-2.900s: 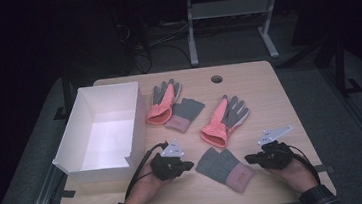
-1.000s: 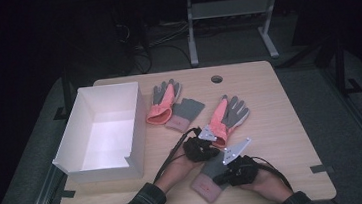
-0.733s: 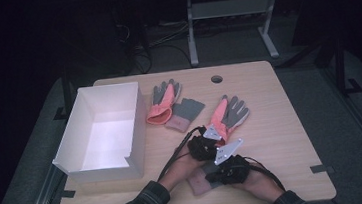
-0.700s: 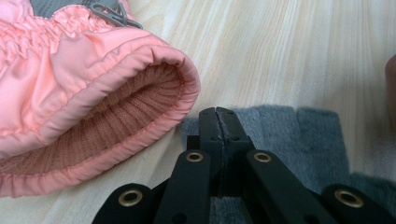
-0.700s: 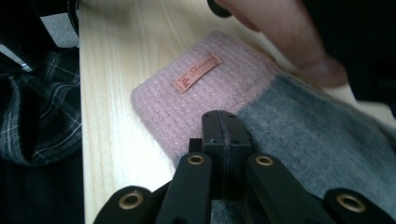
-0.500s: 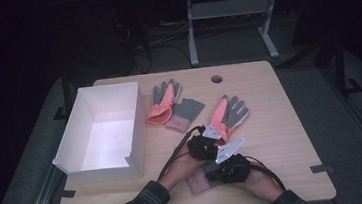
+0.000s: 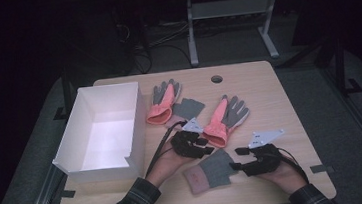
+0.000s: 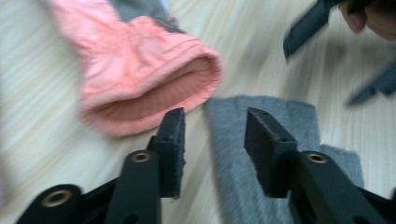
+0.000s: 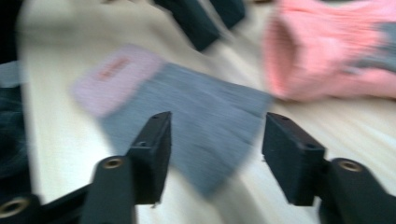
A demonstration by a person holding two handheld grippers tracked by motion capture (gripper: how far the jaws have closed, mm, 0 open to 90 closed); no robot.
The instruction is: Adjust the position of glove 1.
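We have a small grey sock [image 7: 214, 169] with a pale pink cuff lying flat near the front edge of the wooden table [image 7: 268, 88], between our two hands. Our left gripper [image 7: 202, 148] sits just past the sock's far left corner; its jaws have just been opening, and in the left gripper view they stand apart over the sock's edge with nothing pressed between them [image 8: 212, 149]. Our right gripper [image 7: 235, 160] is at the sock's right end; its jaws have also just been opening, and in the right gripper view they stand wide over the grey fabric [image 9: 205, 126] without pinching it. Just beyond the sock lies a pink and grey glove [image 7: 226, 119], its pink cuff close to the sock. A second glove [image 7: 164, 103] lies farther back to the left. A white open box [image 7: 102, 132] stands at the table's left side.
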